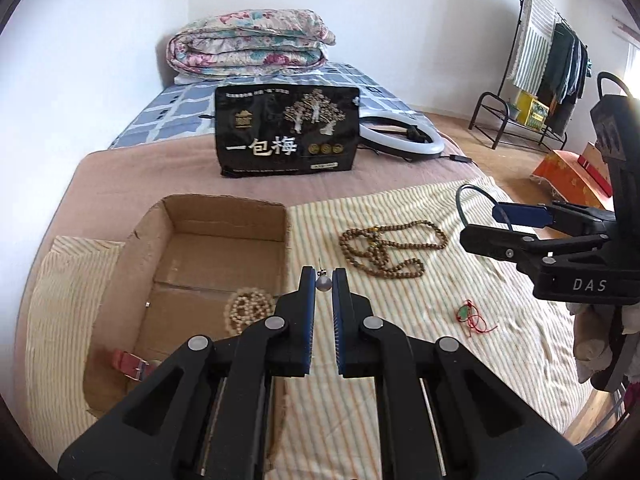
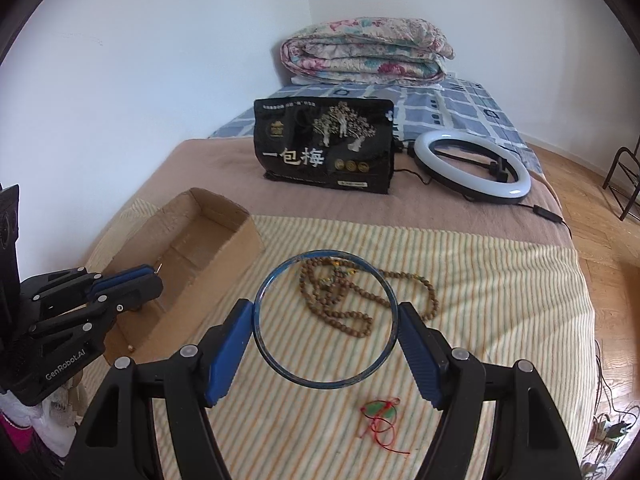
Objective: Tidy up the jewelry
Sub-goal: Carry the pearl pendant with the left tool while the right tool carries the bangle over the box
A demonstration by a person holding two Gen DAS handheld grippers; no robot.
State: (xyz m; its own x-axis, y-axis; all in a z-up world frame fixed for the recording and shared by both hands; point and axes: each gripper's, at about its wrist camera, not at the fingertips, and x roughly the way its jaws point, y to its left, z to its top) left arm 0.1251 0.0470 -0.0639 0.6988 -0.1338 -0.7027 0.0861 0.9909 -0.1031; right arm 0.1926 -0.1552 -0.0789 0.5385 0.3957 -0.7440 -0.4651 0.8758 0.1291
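My left gripper is shut on a small grey pearl earring, whose pin sticks up; it hangs over the right wall of an open cardboard box. A pale bead bracelet and a red strap lie in the box. My right gripper is shut on a blue-green bangle, held above the striped cloth. On the cloth lie a brown bead necklace and a red string with a green pendant. In the right wrist view the left gripper is beside the box.
A black printed bag stands behind the box, with a ring light and its cable to its right. A folded floral quilt lies at the bed's far end. A clothes rack stands on the wooden floor to the right.
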